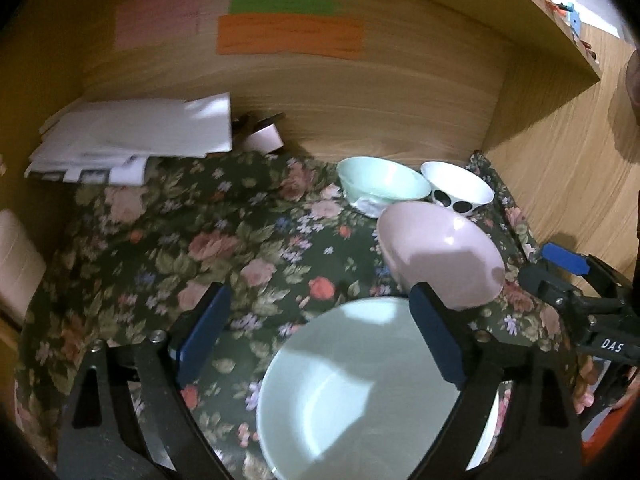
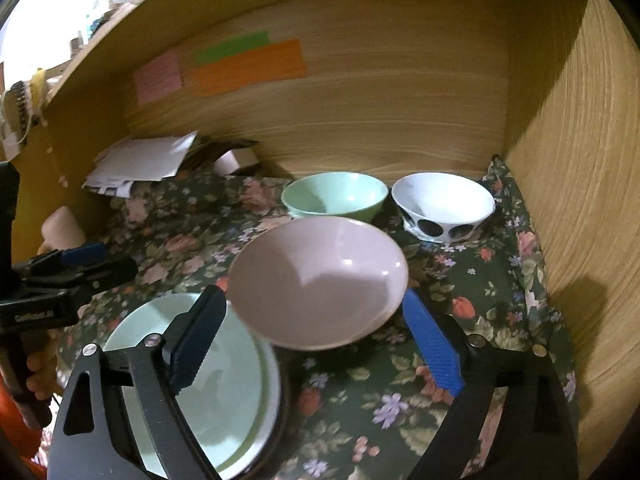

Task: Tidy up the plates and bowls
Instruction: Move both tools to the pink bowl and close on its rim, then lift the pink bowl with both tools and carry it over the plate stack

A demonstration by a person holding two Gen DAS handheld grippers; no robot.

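Observation:
A pale green plate (image 1: 360, 392) lies on the floral cloth (image 1: 240, 248), right under my left gripper (image 1: 320, 320). That gripper is open, its blue pads wide apart, with nothing between them. A pink bowl (image 2: 320, 280) sits tilted just beyond the plate (image 2: 224, 392), its near edge over the plate's rim. My right gripper (image 2: 312, 298) is open, its fingers on either side of the bowl's near edge and apart from it. Behind stand a mint bowl (image 2: 334, 196) and a white bowl with black dots (image 2: 442, 204). The left gripper (image 2: 80, 260) shows at the left edge.
This is a wooden cubby with a back wall (image 2: 360, 120) and a right side wall (image 2: 580, 200). A pile of white papers (image 1: 140, 132) and a tape roll (image 1: 264, 136) lie at the back left. Coloured sticky notes (image 1: 288, 34) hang on the back wall.

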